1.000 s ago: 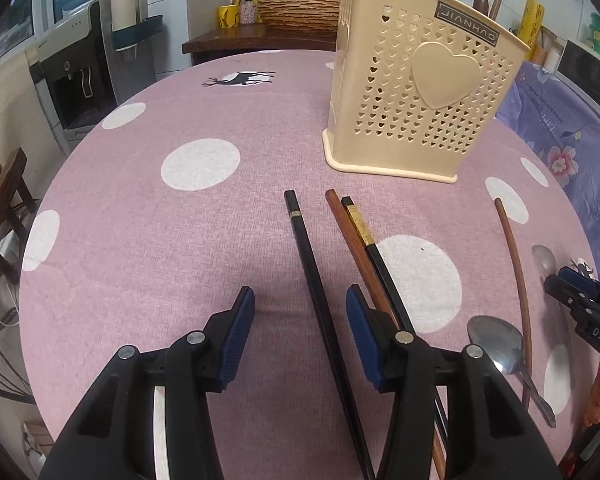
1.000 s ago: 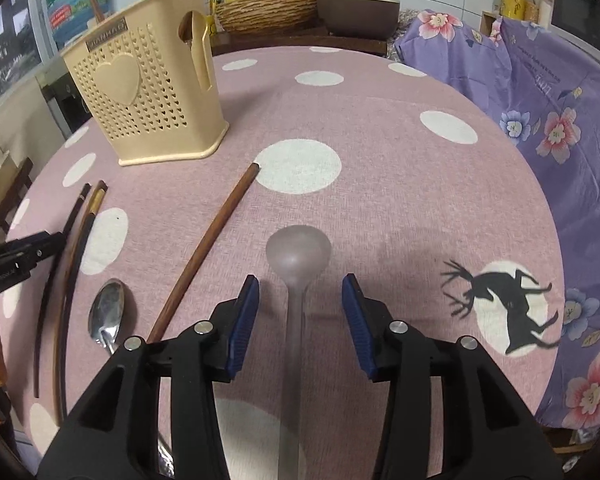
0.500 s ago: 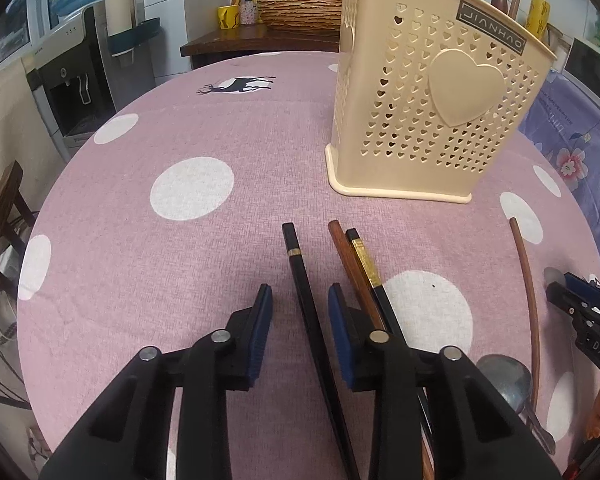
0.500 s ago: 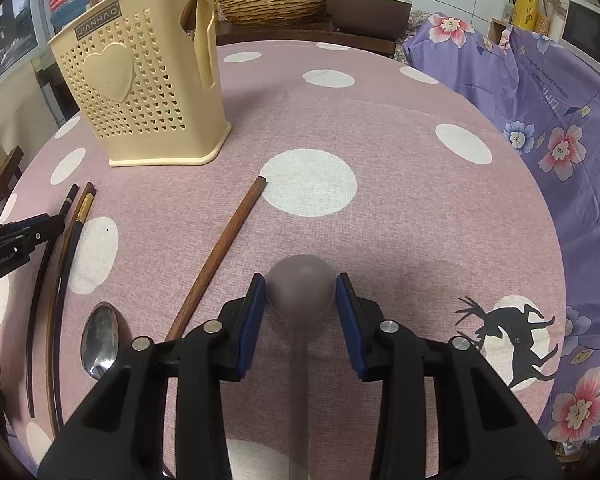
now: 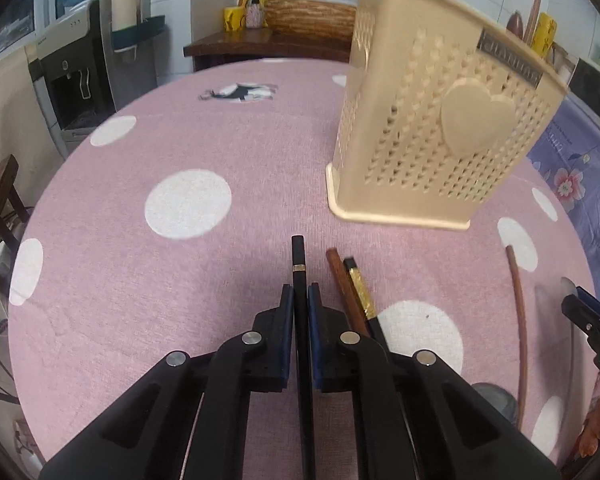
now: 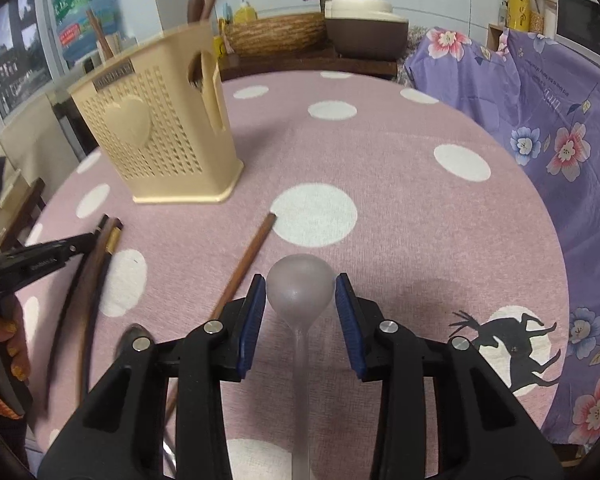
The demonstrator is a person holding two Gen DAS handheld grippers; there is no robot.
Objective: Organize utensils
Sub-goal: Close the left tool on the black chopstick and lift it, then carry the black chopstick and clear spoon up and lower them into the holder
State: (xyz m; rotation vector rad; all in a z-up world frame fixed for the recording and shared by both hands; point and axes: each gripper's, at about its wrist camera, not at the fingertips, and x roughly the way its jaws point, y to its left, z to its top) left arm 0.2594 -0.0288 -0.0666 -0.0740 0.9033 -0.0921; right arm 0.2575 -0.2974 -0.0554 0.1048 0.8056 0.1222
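Two grips at once: my left tongs (image 5: 299, 300) are pinched tight on the black chopstick (image 5: 298, 258), taken near its far end so that the long shaft trails back under the jaws and the tip leads toward the holder (image 5: 432, 136). My right tongs (image 6: 300, 300) clasp the frosted spoon (image 6: 301, 290) by its bowl, the pads set on either side of the widest part, the handle running back between the arms. Both holds, I judge, suit dropping each piece upright into the holder, which stands at the far side of the cloth (image 5: 140, 280). Left on the cloth, right of the black one, lie a brown chopstick (image 5: 342, 288) and a gold-banded one (image 5: 360, 292) side by side, then a curved brown stick (image 5: 518, 312).
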